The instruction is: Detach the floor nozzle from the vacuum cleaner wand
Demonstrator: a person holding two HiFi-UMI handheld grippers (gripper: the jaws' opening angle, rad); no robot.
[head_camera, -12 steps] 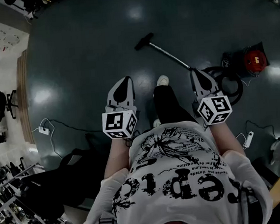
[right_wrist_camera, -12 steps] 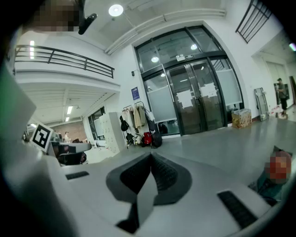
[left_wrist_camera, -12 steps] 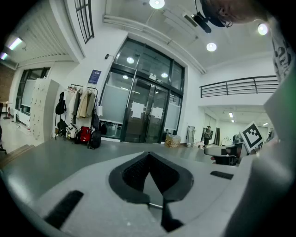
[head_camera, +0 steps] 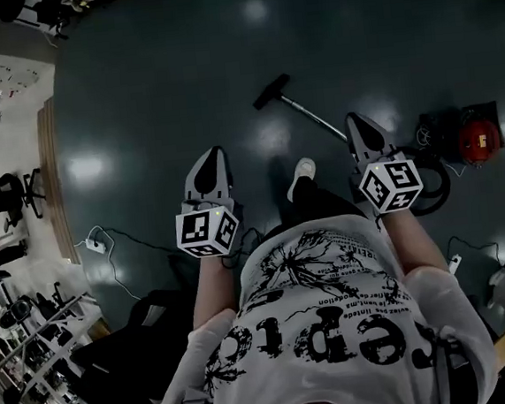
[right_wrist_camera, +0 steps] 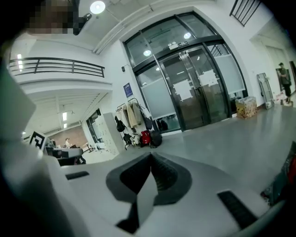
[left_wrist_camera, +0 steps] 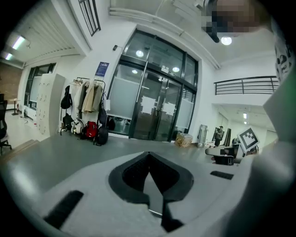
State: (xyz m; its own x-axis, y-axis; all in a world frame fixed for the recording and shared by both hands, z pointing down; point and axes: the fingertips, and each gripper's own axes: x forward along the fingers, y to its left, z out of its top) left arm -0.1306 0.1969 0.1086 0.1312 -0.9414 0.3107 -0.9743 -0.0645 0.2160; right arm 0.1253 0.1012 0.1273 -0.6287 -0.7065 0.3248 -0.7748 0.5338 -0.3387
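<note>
the black floor nozzle (head_camera: 271,91) sits on the end of the wand (head_camera: 311,115), lying on the floor well away from the red vacuum body (head_camera: 477,139), right gripper (head_camera: 351,119) nearer that body than left gripper (head_camera: 212,152), both with jaws closed on nothing

The floor (head_camera: 161,81) is smooth and glossy with bright reflections, the wand (head_camera: 311,115) at one o'clock gleams like metal, its nozzle (head_camera: 271,91) looks matt black plastic, the left hand-held gripper (head_camera: 213,160) and right hand-held gripper (head_camera: 357,129) matt pale plastic, the shirt (head_camera: 335,322) printed cloth.
</note>
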